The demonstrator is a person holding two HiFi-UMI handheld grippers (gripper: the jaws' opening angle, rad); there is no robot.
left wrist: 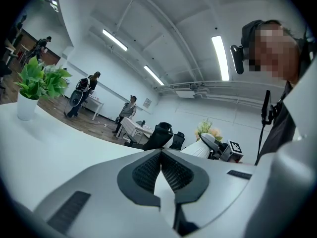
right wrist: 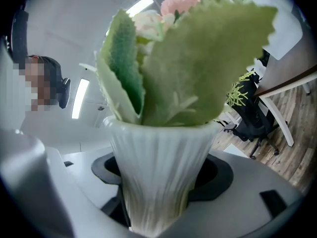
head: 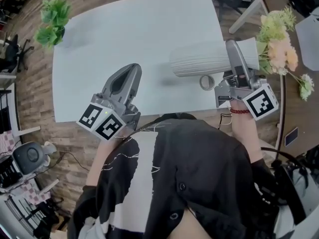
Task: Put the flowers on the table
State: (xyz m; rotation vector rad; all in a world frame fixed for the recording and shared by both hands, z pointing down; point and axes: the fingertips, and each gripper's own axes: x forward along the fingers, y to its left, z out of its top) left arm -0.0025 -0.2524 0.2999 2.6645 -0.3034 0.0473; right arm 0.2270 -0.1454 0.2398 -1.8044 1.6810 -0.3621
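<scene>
A white ribbed vase (head: 199,59) with pale pink and green flowers (head: 279,49) hangs over the right part of the white table (head: 134,29). In the head view it reads as tipped sideways, flowers pointing right past the table's edge. My right gripper (head: 234,51) is shut on the vase. The right gripper view shows its ribbed wall (right wrist: 158,167) filling the gap between the jaws, with big green leaves (right wrist: 198,58) above. My left gripper (head: 133,69) is shut and holds nothing, over the table near its front edge, its pads (left wrist: 148,172) meeting at the tips.
A small green plant in a white pot (head: 52,19) stands on the table's far left corner, also seen as the potted plant (left wrist: 37,81). Office chairs (left wrist: 158,135), desks and people stand beyond the table. Wood floor surrounds it.
</scene>
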